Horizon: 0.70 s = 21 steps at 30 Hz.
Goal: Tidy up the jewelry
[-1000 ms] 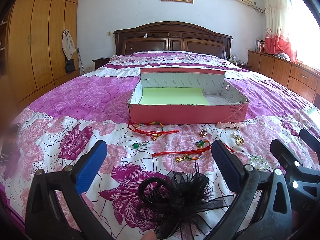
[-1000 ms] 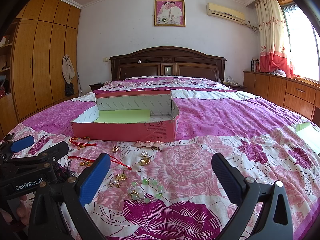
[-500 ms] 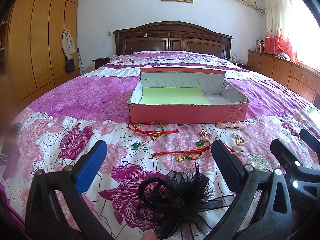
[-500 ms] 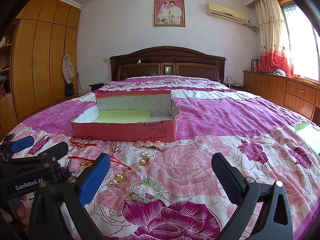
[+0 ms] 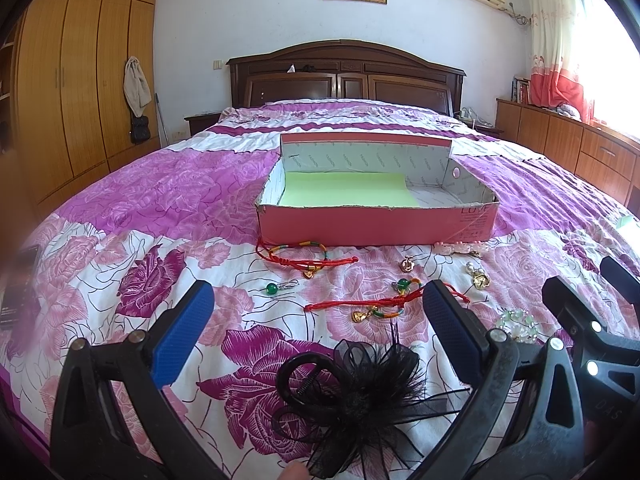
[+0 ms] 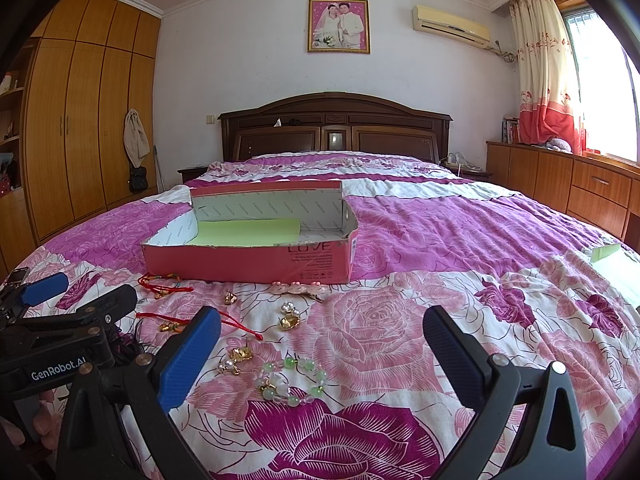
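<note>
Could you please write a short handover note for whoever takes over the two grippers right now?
Left gripper: jaws open, empty, over the black feather hair clip.
Right gripper: jaws open, empty, over the green bead bracelet.
Pink box: holds only a green sheet; no jewelry inside.
Red cord bracelets, gold charms and earrings lie loose on the bedspread before the box.
Done: nothing. Left: everything.

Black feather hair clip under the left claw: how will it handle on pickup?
The hair clip is probably light, and its wispy feathers would crush or slip. The plastic loop looks stiff, likely the better hold. Loose strands may snag the bedspread.
</note>
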Motion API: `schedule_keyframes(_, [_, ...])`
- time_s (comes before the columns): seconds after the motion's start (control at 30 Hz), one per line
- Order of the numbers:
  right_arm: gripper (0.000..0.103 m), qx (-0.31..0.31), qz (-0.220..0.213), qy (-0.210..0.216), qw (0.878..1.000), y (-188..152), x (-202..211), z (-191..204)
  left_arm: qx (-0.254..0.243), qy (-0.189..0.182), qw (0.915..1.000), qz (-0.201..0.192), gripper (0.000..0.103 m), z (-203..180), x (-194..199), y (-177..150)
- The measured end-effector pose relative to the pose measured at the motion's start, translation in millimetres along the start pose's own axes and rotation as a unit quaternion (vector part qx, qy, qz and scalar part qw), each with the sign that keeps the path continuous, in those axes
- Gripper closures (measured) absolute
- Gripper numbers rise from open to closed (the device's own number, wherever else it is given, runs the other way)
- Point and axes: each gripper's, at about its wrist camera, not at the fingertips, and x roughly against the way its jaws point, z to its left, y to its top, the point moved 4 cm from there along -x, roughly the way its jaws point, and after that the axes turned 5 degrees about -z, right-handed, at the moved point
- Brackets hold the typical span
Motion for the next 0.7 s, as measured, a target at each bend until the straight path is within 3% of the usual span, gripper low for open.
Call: schedule_keyframes(0.7, [0.0, -0.026, 0.034, 0.011, 0.999, 15.9, -19.3, -13.7, -0.013, -0.025, 0.9981, 0.055, 0.006, 1.6, -23.1, 14.7])
